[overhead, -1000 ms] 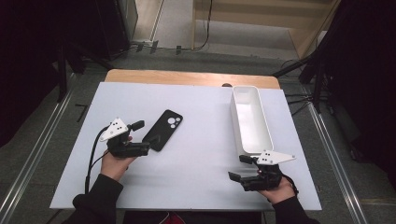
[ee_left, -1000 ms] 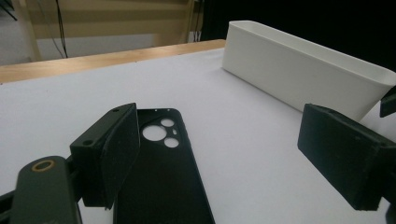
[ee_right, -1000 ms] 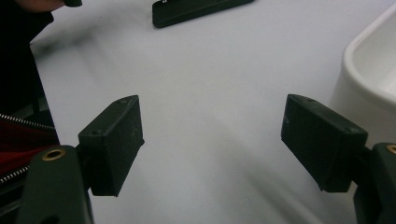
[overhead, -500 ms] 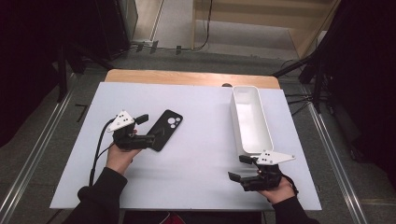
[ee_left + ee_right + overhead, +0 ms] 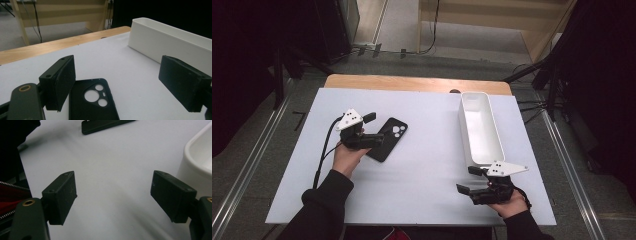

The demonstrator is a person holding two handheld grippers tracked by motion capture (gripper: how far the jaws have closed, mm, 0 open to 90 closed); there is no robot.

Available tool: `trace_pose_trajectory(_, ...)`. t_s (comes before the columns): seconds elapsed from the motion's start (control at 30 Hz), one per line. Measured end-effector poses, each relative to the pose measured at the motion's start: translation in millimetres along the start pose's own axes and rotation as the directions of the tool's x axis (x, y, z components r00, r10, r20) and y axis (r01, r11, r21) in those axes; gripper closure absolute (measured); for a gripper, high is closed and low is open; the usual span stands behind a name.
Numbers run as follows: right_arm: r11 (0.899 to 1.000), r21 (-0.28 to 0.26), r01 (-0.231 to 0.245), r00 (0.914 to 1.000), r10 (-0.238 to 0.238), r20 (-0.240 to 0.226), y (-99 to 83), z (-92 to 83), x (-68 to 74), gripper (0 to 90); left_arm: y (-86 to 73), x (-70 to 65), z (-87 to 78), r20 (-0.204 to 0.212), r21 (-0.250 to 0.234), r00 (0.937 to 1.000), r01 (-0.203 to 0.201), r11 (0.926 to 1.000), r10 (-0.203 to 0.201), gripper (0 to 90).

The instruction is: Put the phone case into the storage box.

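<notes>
Right now your left gripper [image 5: 373,129] has its jaws spread apart, straddling the near end of the black phone case [image 5: 388,139], which lies flat on the white table [image 5: 427,150] toward nine o'clock of the centre. From the left gripper view, the case [image 5: 92,102] sits between the pads without either pressing on it; its lower end is cut off by the frame edge. Your right gripper [image 5: 469,180] rests at five o'clock, jaws apart, nothing between them. The white bin [image 5: 479,127] stands at two o'clock; its inside is hard to make out.
</notes>
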State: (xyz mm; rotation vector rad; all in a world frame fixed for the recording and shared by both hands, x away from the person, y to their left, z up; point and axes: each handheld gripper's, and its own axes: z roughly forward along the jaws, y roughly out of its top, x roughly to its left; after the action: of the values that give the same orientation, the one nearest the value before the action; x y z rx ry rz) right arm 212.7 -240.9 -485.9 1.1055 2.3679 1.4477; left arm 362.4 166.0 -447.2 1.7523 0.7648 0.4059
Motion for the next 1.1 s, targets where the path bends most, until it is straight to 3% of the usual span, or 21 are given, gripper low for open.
trace_pose_trajectory(0.33,1.000,0.004,0.004,1.0000,-0.004,0.003,-0.3,-0.2,0.0,19.4,3.8,7.2,18.2,-0.016,-0.013,0.9998,-0.010,0.9999,0.010,14.9)
trace_pose_trajectory(0.43,1.000,0.002,0.002,1.0000,-0.002,0.002,-0.6,-0.2,-0.1,19.4,2.0,7.8,20.1,-0.015,-0.012,0.9997,-0.019,0.9997,0.019,0.8)
trace_pose_trajectory(0.47,1.000,0.003,0.000,1.0000,0.000,0.002,-0.7,-0.4,0.1,19.4,1.2,8.0,20.5,-0.019,-0.006,0.9996,-0.023,0.9997,0.023,0.0)
trace_pose_trajectory(0.6,1.000,0.002,0.001,1.0000,-0.001,0.005,-0.8,-1.1,0.2,19.4,-0.5,8.0,21.5,-0.017,-0.005,0.9998,-0.009,1.0000,0.009,0.0)
trace_pose_trajectory(0.7,1.000,0.004,-0.003,1.0000,0.003,0.003,-1.0,-1.4,0.8,19.4,-3.0,6.7,21.8,-0.033,-0.031,0.9995,-0.002,0.9995,0.001,0.0)
trace_pose_trajectory(1.1,1.000,0.001,0.002,1.0000,-0.002,0.008,-1.0,-1.6,0.7,19.4,-18.4,8.2,26.1,-0.063,-0.034,0.9980,-0.003,0.9994,0.001,0.0)
